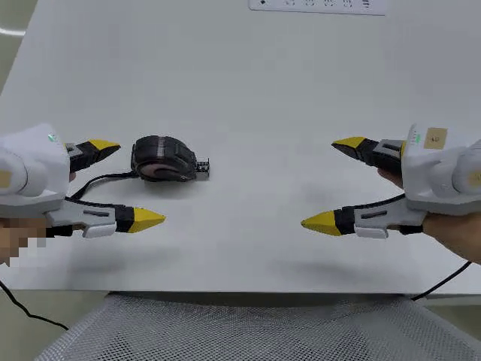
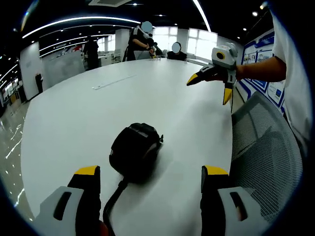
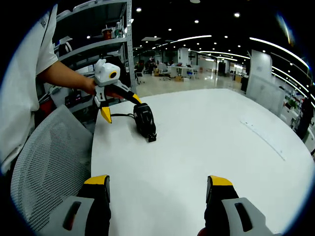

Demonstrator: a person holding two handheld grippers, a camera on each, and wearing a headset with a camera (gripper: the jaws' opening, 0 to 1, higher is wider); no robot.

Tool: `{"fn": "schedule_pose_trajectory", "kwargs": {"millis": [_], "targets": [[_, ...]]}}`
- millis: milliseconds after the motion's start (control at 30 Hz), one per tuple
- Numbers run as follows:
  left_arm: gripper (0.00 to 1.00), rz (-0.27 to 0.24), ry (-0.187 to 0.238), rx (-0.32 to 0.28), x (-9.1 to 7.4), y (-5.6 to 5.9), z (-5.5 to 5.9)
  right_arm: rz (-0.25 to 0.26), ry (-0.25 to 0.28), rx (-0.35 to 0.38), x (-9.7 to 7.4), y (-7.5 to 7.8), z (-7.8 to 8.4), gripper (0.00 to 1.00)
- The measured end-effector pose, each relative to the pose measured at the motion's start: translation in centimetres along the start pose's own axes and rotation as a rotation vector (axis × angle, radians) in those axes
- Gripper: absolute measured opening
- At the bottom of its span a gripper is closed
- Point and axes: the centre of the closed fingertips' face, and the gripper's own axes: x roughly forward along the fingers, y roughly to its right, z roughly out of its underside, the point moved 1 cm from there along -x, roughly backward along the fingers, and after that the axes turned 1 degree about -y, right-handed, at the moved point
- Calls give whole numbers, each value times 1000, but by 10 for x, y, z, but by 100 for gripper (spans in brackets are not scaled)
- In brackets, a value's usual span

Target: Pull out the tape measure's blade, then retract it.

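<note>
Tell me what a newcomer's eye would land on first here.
First, the black tape measure lying on the white table, just ahead of the open, yellow-tipped left gripper. Then the right gripper, also open, well apart on the right and pointing toward it.

white table (image 1: 285, 98) carries a black tape measure (image 1: 161, 159) and a distant pale strip (image 1: 319, 5).

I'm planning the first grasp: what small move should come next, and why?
Probably ease the open left tongs forward and shut them on the tape measure: it lies just ahead of them, unheld, blade tip toward the open right tongs.
</note>
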Motion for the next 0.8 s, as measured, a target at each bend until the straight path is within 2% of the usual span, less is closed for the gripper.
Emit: {"fn": "schedule_pose_trajectory", "kwargs": {"millis": [233,400,567,800], "targets": [[78,15,-36,31,5,-10,0,-21,-16,-16,7,1,1,78],[75,42,-66,56,12,-11,1,-27,-21,-22,9,2,1,78],[71,66,-89,87,19,-13,-2,-39,-29,-29,14,6,0,78],[63,94,-141,119,26,-18,1,-57,-34,-44,21,8,-5,77]]}}
